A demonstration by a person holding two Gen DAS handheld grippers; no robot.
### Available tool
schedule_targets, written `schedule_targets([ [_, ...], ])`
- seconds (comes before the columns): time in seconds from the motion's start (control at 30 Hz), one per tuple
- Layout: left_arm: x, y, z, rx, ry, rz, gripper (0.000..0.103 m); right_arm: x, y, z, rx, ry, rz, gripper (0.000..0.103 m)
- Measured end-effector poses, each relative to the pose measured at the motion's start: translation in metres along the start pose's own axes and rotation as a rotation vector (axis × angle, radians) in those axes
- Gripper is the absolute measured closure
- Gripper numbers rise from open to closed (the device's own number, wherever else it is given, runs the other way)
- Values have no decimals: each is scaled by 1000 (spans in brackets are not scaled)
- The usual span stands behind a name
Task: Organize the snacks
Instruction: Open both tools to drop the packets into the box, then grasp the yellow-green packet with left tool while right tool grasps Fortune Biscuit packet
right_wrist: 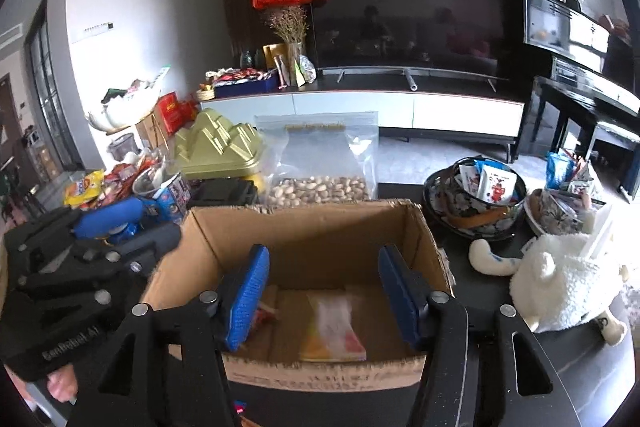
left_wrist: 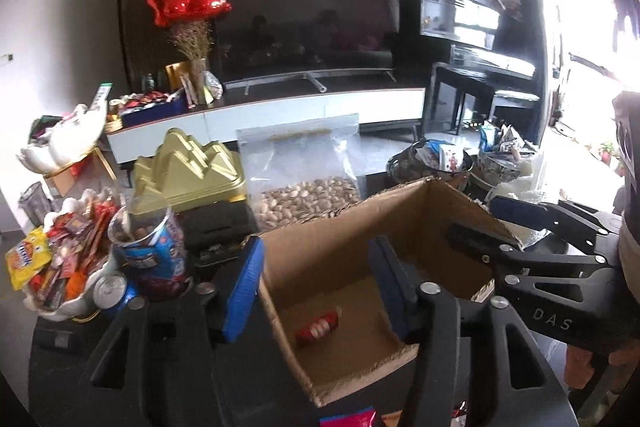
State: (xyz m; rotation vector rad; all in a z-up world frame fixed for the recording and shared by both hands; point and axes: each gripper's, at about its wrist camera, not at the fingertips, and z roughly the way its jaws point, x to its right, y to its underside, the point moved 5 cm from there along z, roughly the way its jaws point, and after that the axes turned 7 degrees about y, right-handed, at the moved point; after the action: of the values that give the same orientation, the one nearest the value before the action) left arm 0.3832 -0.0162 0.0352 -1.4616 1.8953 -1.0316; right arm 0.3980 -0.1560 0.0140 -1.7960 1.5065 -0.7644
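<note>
A: We've got both grippers over the cardboard box [right_wrist: 304, 247] now. Plain brown corrugated, flaps torn ragged along the rim, open top.

B: Left gripper [left_wrist: 320, 287] first: blue ribbed pads wide apart, nothing btwn them. Below it a small red wrapper [left_wrist: 318, 329] lies on the box floor, shiny and crinkled.

A: Right gripper [right_wrist: 326, 299], same story: jaws parted, empty. Under it a flat packet [right_wrist: 334, 331], white w/ orange-yellow print, blurred, inside the box near the front wall.

B: Behind the box we see a clear zip bag of nuts [right_wrist: 320, 163], glossy plastic, pale oval shells heaped at the bottom, standing upright.

A: Gold tin [left_wrist: 188, 167] left of it, ridged like mountain peaks. Further left, a white scalloped dish [left_wrist: 72, 259] piled w/ bright wrappers.

B: Right side: dark patterned bowl [right_wrist: 476, 203] stuffed w/ sachets, and a fluffy white plush [right_wrist: 564, 283] lying on the black table [right_wrist: 480, 303].
</note>
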Motion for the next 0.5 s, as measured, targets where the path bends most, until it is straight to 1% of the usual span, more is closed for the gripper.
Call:
schedule_targets([
  [0.07,3,5,-13,14,-11,14,44,-2,4,-8,1,13,-10,45],
  [0.13,5,9,-24,17,-27,18,37,-4,9,-18,10,20,-21,45],
  [0.2,5,14,-37,23,-13,8,35,-5,14,-29,17,23,-20,45],
  [0.3,5,21,-52,29,-11,-9,31,-9,24,-46,19,14,-9,45],
  [0.5,8,42,-77,26,-7,-19,26,-24,47,-68,11,-35,-12,45],
])
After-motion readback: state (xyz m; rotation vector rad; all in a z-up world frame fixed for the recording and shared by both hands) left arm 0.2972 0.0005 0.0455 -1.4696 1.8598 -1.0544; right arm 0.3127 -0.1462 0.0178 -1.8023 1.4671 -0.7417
